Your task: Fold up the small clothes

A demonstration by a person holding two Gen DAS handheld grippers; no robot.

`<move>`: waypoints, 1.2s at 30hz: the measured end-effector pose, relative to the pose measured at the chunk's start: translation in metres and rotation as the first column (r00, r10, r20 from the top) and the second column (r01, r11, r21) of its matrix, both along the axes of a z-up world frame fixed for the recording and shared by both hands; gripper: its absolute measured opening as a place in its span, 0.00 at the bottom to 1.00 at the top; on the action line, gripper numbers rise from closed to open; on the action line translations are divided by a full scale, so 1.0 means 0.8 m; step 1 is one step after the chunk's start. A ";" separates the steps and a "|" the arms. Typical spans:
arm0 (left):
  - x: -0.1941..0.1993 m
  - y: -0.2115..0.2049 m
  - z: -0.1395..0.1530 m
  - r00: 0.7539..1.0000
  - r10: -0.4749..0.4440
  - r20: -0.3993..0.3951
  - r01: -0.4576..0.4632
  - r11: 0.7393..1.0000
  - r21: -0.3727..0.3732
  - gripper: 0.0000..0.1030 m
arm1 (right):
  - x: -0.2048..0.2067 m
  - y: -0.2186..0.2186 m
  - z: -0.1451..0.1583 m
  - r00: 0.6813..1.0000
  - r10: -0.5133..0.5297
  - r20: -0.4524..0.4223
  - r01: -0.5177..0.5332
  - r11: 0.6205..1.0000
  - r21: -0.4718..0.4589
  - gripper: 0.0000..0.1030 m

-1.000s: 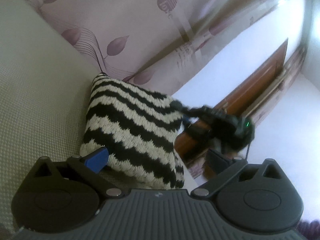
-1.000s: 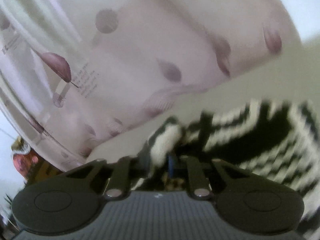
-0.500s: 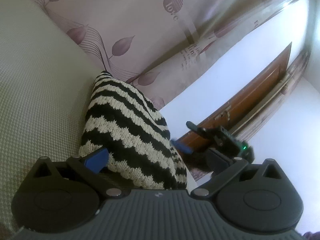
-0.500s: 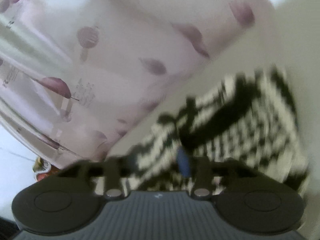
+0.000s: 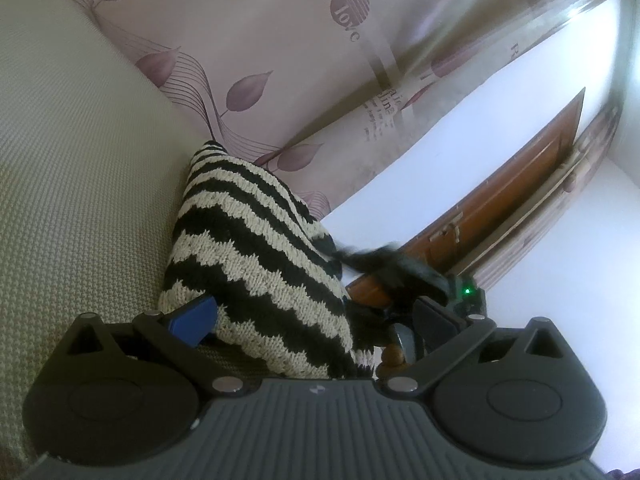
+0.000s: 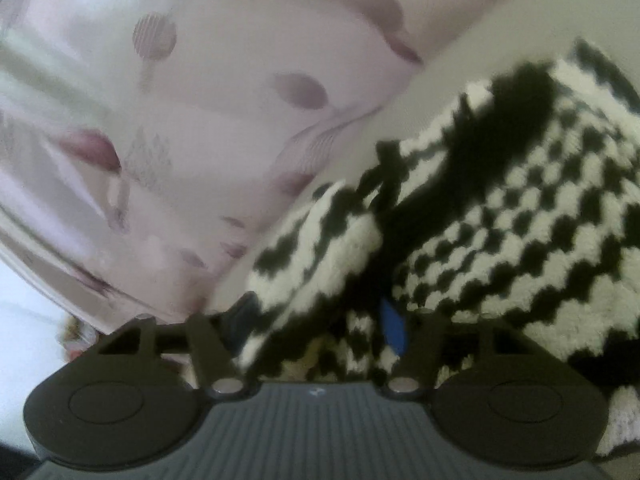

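Right gripper (image 6: 316, 320) has spread since earlier, knit (image 5: 260, 264) loose between; left gripper (image 5: 308, 320) wide; soft, light; pinch corners.

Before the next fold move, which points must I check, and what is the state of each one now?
1. Left gripper open around the striped knit garment: ok, fingers wide apart with cloth between.
2. Right gripper has cloth between its fingers: ok, though real clamping: cannot tell, picture blurred.
3. Garment edges aligned: cannot tell, one part lies bunched in the right wrist view.
4. Garment rests on the beige textured surface: ok.
5. The two grippers apart, no collision: ok, the right one shows near the garment's far corner.
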State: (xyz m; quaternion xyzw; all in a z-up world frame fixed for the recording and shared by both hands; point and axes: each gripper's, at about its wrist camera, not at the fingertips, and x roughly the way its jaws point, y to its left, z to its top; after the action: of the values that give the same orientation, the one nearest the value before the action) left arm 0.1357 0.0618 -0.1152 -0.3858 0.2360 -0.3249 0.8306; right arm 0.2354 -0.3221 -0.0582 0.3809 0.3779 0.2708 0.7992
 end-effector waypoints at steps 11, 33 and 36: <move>-0.003 0.000 -0.001 1.000 0.012 -0.009 -0.012 1.000 0.019 1.00 | 0.016 -0.047 0.129 0.953 0.104 0.285 0.009 0.930 -0.368 0.13; 0.041 -0.101 0.106 0.971 -0.002 0.237 -0.050 0.976 0.213 0.94 | 0.037 -0.132 0.069 0.970 -0.004 0.244 0.152 0.792 -0.591 0.28; 0.053 -0.121 0.108 0.970 0.011 0.243 -0.073 0.967 0.245 0.86 | -0.020 -0.149 0.090 0.921 -0.052 0.385 0.242 0.852 -0.465 0.29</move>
State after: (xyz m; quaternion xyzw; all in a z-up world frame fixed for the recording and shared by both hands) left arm 0.1780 -0.0347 -0.0288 -0.2399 0.1650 -0.3187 0.9020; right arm 0.2192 -0.4409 0.0141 0.1314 0.2525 0.1644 0.9444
